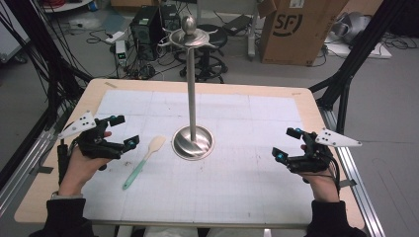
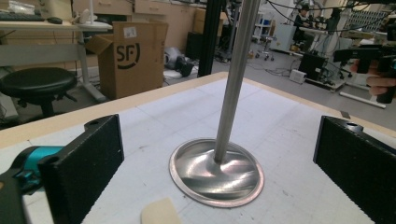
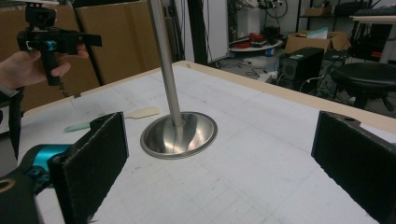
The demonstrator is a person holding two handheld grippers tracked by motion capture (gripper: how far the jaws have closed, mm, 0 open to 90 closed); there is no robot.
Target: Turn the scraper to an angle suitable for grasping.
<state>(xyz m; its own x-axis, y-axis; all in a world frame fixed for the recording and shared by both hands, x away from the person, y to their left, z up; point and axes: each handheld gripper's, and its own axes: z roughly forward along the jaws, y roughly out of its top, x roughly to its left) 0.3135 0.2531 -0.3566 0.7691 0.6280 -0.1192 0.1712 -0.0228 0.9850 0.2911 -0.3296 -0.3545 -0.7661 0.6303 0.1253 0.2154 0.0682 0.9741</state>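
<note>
My left gripper (image 1: pixel 123 131) has its jaws spread wide with nothing between them, and in the left gripper view (image 2: pixel 219 154) they frame the round base of the metal stand (image 2: pixel 216 171) with bare mat in the gap. Same story on the other side: the right gripper (image 1: pixel 287 143) is wide open and empty too, and in the right gripper view (image 3: pixel 219 154) its jaws bracket the same stand (image 3: pixel 179 134) from the opposite direction.

The spatula (image 1: pixel 142 161) is the thing nearest to my left jaws, lying flat on the white gridded mat (image 1: pixel 237 187) just right of them, not touching. Its pale wooden-looking head points toward the far side and sits just left of the stand's base, and the mint green handle runs back toward the near-left. From the right gripper view I can see it lying past the stand (image 3: pixel 116 117), and a corner of its head pokes in at the bottom of the left gripper view (image 2: pixel 160 212).

The stand sits about mid-bench, a tall pole going up to a small top with a knob (image 1: pixel 188 24). Both hands hover on either side of it, well apart, left hand (image 1: pixel 81 165) near the left edge of the bench (image 1: pixel 59 163) and right hand (image 1: pixel 323 185) near the right edge
</note>
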